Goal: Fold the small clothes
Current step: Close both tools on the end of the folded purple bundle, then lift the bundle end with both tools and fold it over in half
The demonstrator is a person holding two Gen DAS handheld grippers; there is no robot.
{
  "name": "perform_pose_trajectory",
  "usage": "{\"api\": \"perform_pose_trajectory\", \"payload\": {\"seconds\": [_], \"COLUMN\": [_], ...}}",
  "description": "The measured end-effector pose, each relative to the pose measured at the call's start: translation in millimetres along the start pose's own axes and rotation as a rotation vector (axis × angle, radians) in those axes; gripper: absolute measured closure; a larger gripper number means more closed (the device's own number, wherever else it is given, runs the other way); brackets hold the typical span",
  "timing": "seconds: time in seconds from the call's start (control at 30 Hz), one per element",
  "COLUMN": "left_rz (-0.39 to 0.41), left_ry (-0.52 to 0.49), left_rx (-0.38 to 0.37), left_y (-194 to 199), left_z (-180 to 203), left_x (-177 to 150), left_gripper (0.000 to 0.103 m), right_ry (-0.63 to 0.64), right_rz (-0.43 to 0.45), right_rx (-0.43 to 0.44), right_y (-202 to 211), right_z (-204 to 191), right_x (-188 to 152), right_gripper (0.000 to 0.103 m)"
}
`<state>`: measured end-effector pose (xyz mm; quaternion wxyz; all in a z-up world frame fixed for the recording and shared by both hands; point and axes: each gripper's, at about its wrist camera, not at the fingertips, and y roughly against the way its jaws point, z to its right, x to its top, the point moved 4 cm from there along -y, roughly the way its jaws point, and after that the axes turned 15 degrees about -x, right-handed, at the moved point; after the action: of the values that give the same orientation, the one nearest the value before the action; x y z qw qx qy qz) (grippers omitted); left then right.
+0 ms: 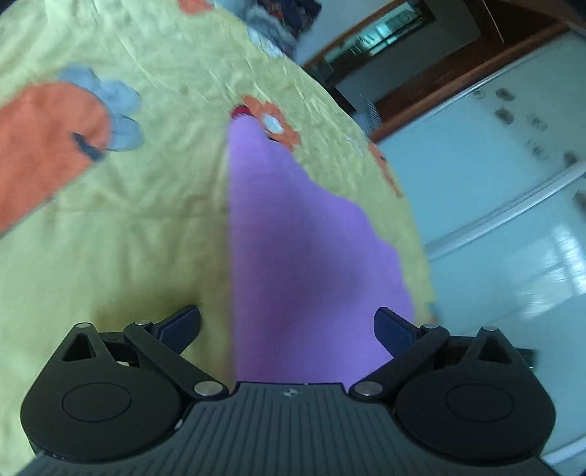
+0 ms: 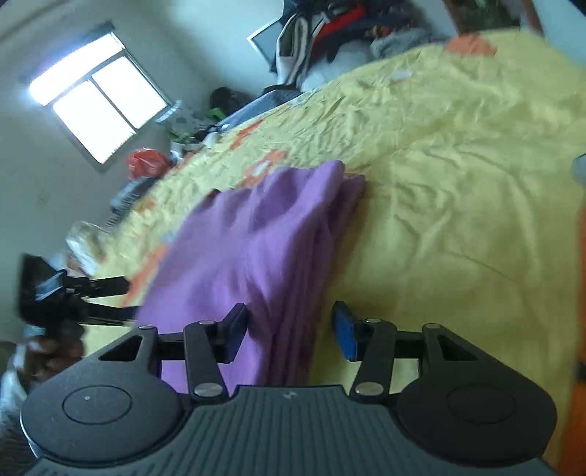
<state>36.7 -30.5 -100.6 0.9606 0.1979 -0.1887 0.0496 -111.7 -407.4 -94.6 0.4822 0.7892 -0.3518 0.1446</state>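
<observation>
Yellow bedsheet [image 1: 128,227] with orange and grey-blue cartoon prints covers the bed, wrinkled across its surface [image 2: 457,205]. Purple garment [image 1: 304,256] lies on the sheet, bunched into lengthwise folds in the right wrist view [image 2: 263,249]; motion blur softens both views.

Left gripper [image 1: 287,327]: jaws spread wide, purple cloth running between the blue pads, not pinched.

Right gripper [image 2: 289,331]: jaws apart, straddling the garment's folded edge; left pad against the cloth, right pad over bare sheet.

Window [image 2: 95,99] bright beyond the bed; clothes pile [image 2: 340,33] at the far end.
</observation>
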Motion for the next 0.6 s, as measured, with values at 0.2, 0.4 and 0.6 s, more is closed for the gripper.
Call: {"api": "perform_pose_trajectory", "payload": {"seconds": [0.2, 0.4, 0.6], "left_rz": [-0.053, -0.077, -0.074], "left_ry": [0.167, 0.253, 0.057], "left_rx": [-0.149, -0.084, 0.031], "left_y": [-35, -42, -35], "left_z": [-11, -31, 1], "left_x": [22, 23, 26], "left_gripper": [0.010, 0.076, 0.079], "right_ry": [-0.038, 0.038, 0.118], "right_rz": [-0.094, -0.097, -0.009], "right_rx": [0.154, 0.100, -0.001], "right_y": [-29, -37, -21], "right_z": [1, -23, -64], "right_x": [18, 19, 21], "right_gripper": [0.052, 0.066, 0.083]}}
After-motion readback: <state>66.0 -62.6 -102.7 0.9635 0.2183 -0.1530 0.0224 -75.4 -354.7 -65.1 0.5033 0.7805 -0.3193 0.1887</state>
